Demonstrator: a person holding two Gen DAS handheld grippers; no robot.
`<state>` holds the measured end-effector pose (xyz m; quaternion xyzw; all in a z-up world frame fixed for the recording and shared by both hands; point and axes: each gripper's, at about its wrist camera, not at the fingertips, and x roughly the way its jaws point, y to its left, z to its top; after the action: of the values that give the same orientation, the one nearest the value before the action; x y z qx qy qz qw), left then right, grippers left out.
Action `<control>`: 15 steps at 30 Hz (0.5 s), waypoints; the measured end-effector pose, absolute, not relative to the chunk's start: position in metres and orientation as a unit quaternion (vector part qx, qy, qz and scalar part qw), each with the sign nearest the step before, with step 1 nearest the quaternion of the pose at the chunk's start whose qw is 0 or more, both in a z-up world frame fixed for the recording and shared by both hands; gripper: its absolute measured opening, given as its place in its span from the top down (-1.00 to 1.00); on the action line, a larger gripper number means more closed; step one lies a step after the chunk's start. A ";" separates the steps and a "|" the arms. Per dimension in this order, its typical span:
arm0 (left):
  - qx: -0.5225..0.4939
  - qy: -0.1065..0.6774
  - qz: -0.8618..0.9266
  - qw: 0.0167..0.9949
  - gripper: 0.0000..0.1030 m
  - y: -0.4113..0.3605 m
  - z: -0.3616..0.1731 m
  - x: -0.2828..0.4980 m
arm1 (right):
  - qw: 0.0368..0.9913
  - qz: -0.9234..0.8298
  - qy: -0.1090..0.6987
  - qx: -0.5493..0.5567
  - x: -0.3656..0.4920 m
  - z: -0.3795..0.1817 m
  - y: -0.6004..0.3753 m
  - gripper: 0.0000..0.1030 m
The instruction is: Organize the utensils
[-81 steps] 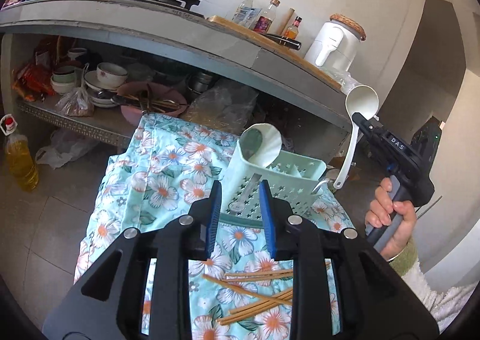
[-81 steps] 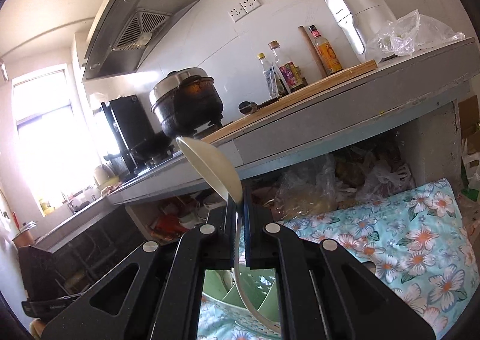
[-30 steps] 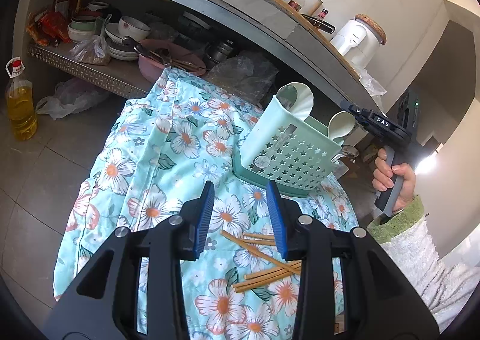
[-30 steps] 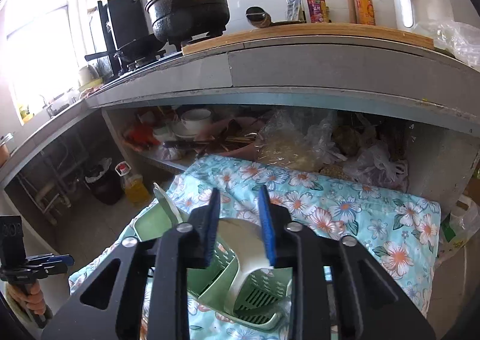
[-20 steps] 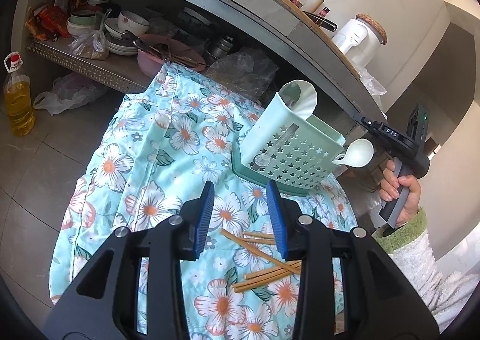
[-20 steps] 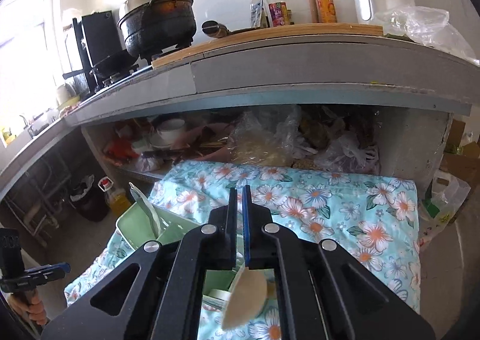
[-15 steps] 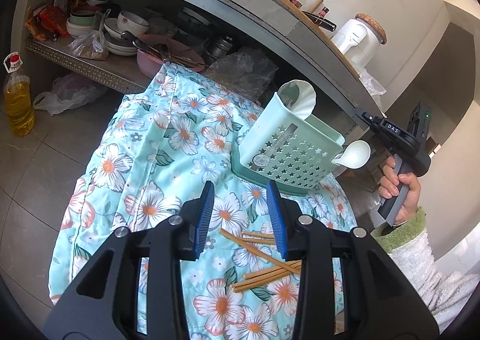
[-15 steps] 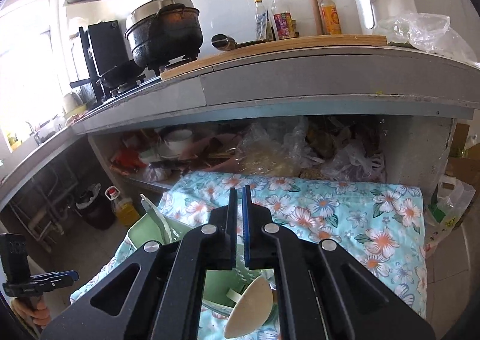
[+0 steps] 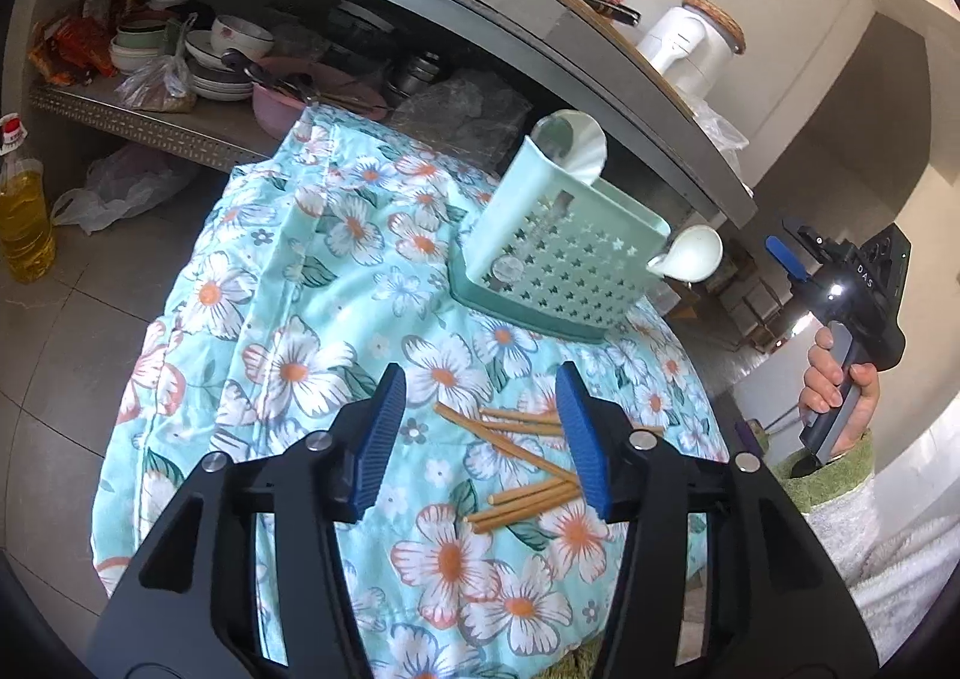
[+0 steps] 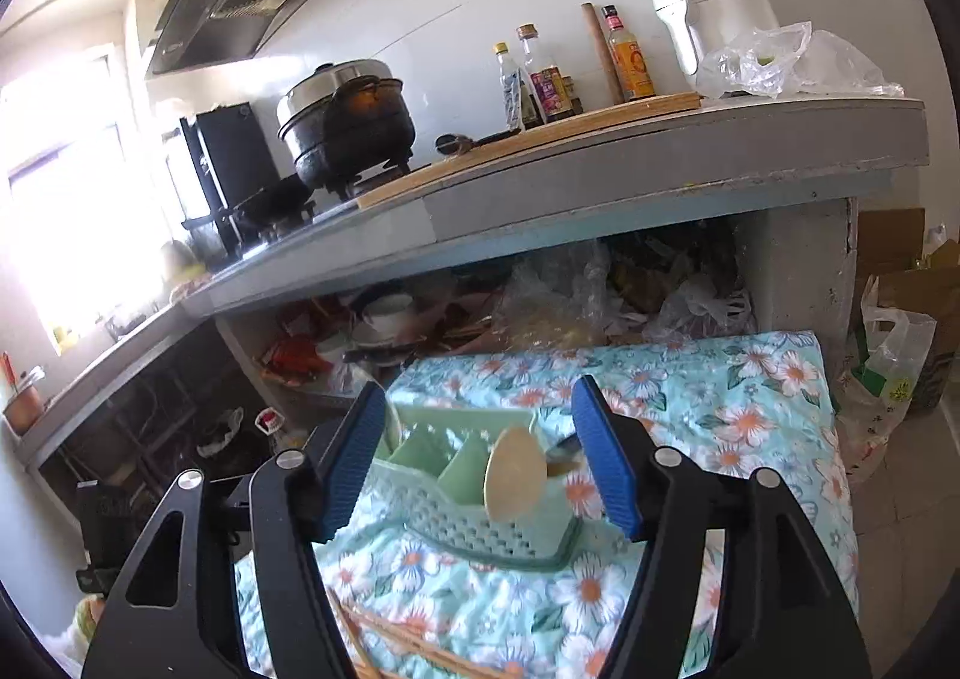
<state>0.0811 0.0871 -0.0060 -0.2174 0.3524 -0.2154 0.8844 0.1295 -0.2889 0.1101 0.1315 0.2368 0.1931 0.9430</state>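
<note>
The flowered cloth (image 9: 288, 355) runs out close behind the green caddy (image 9: 558, 265), with the grey counter (image 10: 660, 169) overhanging just beyond, so your room for moving is above and on the near side.

The caddy stands on the cloth and already carries two pale ladles: one (image 9: 573, 142) upright at its far corner, the other (image 9: 690, 253) leaning out over the right rim. That part looks done.

Your left gripper (image 9: 480, 433) hovers over the chopsticks (image 9: 522, 469), jaws opening, nothing pinched.

Your right gripper (image 10: 480, 457) is clear of the caddy, jaws opening, empty; the ladle bowl only shows through the gap.

The chopsticks lie scattered on the near cloth, close to its front edge. They look like what's left.
</note>
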 end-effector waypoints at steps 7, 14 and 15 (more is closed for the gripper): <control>-0.204 0.417 -0.269 0.844 -0.01 0.043 -0.037 0.075 | 0.901 0.204 0.351 0.155 0.082 0.031 -0.271 -0.31; -0.273 0.460 -0.292 0.793 0.11 0.018 -0.058 0.094 | 0.857 0.195 0.430 0.208 0.069 -0.034 -0.262 -0.31; -0.288 0.463 -0.288 0.787 0.15 0.017 -0.061 0.100 | 0.854 0.194 0.430 0.218 0.069 -0.037 -0.264 -0.31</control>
<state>0.0997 0.0171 -0.0606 -0.2877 0.4633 -0.2883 0.7871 0.0685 -0.2641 -0.0374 0.2176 0.4305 0.1943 0.8541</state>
